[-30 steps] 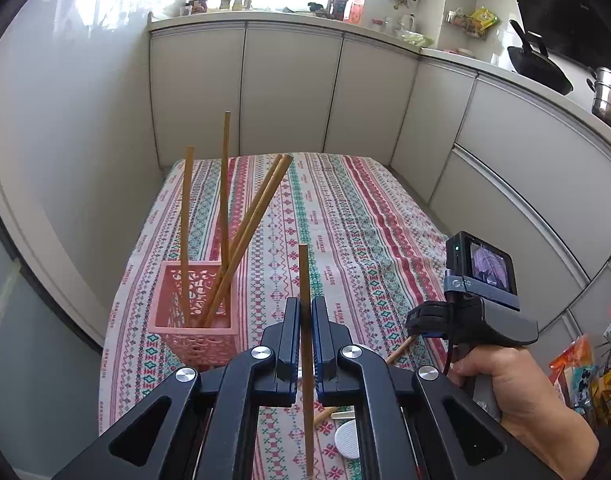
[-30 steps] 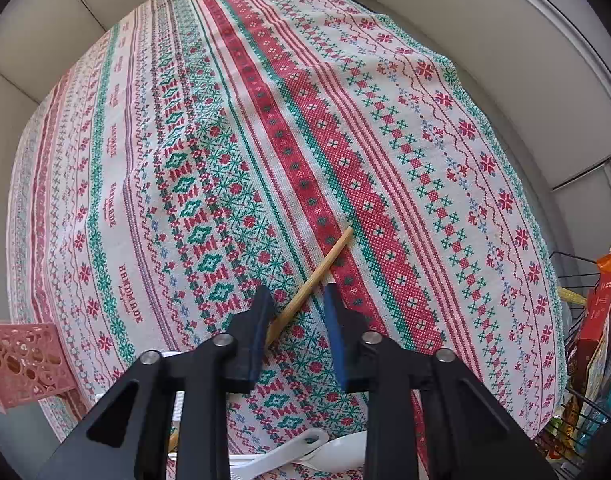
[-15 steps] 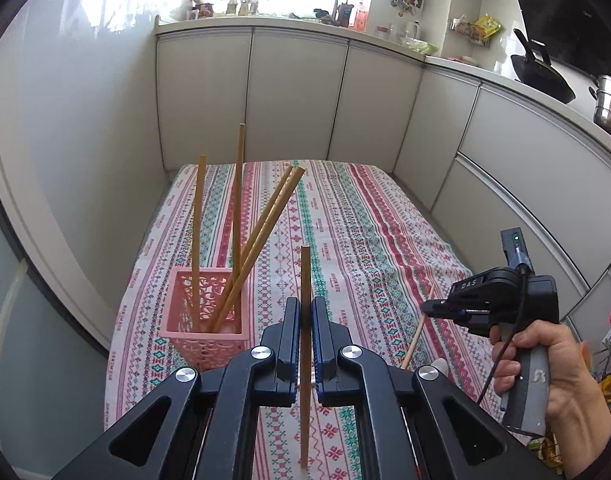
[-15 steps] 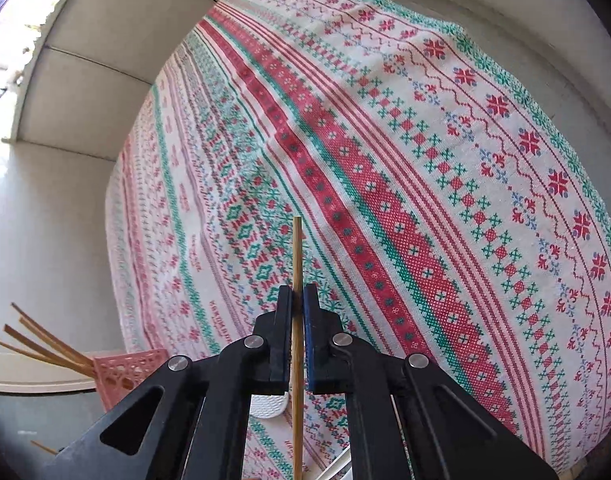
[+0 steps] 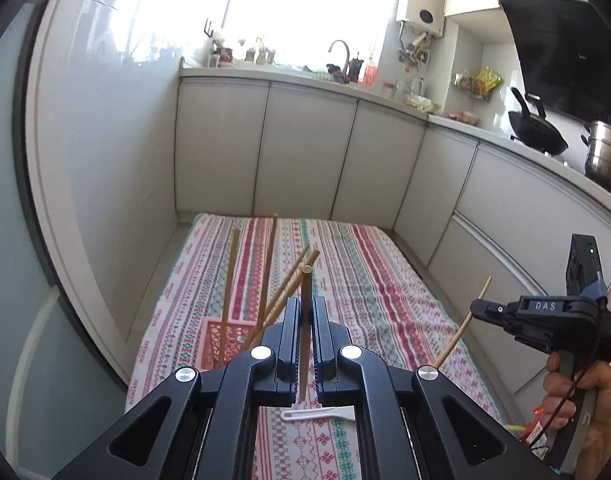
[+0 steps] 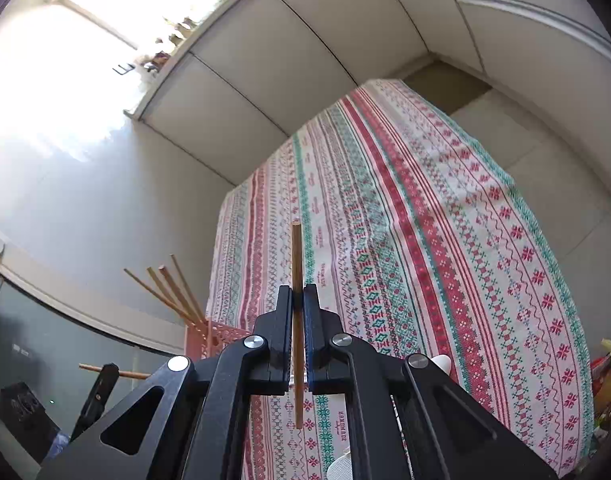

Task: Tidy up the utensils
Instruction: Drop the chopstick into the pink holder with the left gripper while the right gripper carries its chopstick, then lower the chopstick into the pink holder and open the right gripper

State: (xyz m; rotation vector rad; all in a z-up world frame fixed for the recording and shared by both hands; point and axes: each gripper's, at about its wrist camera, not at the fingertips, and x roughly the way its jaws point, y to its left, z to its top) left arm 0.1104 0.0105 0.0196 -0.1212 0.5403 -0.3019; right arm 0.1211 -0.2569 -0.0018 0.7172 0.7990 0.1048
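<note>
While a pink basket (image 5: 225, 340) is standing at the left of the tabletop (image 5: 365, 280), four wooden chopsticks (image 5: 267, 268) are being carried in it, leaning apart at different angles. Just right of the basket, one chopstick (image 5: 304, 320) is being clenched upright between the jaws of the left tool (image 5: 304, 316). Below that tool, a white plastic spoon (image 5: 319, 414) is lying on the patterned cloth. Further right, a second chopstick (image 5: 463, 324) is being gripped, tilted, by the right tool (image 5: 475, 307), whose body is being marked with the letters "DAS". In the right wrist view, the same chopstick (image 6: 297, 320) is being pinched between the closed jaws of the right tool (image 6: 297, 312), above the cloth, on which the printed word "HANDMADE" is being repeated along the stripes. At the right, a black wok (image 5: 535, 134) and a steel pot (image 5: 605, 156) are sitting on the kitchen counter (image 5: 485, 134).
</note>
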